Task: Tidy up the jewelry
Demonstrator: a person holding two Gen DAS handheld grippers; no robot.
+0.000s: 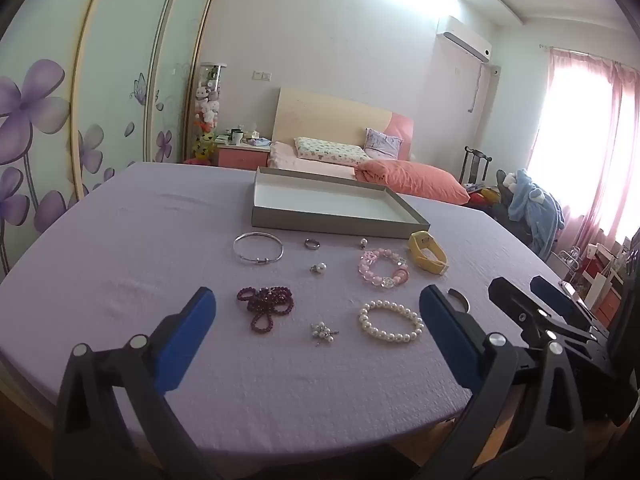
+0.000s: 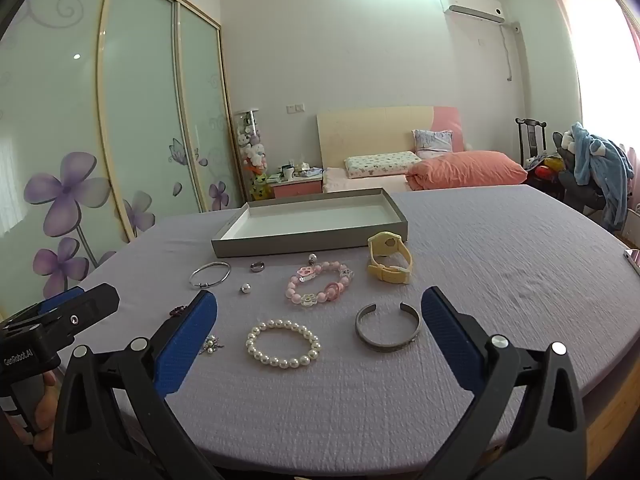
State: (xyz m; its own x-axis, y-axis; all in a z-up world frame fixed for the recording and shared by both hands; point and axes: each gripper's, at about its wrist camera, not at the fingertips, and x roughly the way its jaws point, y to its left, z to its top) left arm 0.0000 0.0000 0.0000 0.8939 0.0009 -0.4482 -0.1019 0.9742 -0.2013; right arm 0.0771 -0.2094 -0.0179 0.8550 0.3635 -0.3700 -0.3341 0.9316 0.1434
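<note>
With nothing yet in the tray (image 2: 310, 236) beyond: left gripper (image 1: 318, 308) and right gripper (image 2: 319, 312) wide open, empty (pearl bracelet (image 2: 283, 344) nearest ahead).

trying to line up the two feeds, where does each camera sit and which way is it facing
Left wrist: sits on the left gripper, looking forward over the table at the box and bed; own open blue fingers frame it, right gripper at far right.
Right wrist: sits on the right gripper, same heading, further right; left gripper and a hand at left.
Shared: box, pearl bracelet, pink bracelet, yellow watch.
</note>
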